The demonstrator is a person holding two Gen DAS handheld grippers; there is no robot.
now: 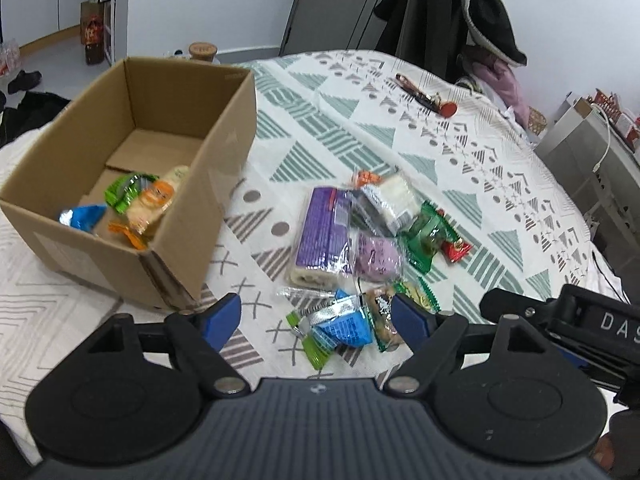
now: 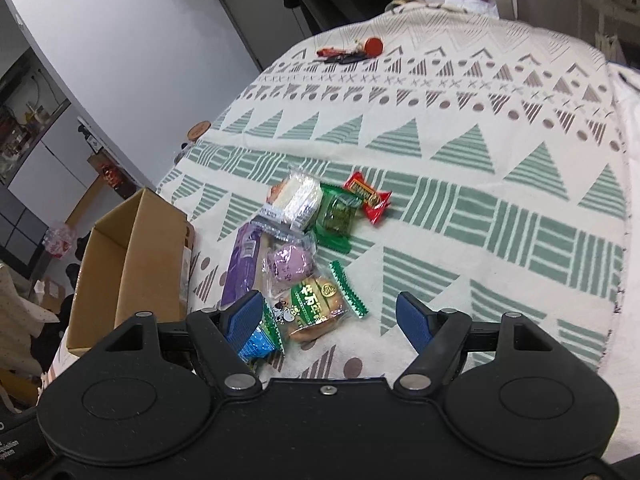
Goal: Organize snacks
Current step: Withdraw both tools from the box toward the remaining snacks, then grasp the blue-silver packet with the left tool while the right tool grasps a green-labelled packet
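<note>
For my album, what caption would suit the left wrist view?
Open left fingers hover over loose snacks on a patterned cloth, beside a cardboard box already holding a few.

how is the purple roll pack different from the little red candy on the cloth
The purple roll pack is long, much the larger, and lies beside the cardboard box; the red candy is small, squat, and lies at the pile's far side from the box. The roll pack has other packets against it; the candy touches only the green packet. Both lie flat on the patterned cloth, not yet boxed.
</note>
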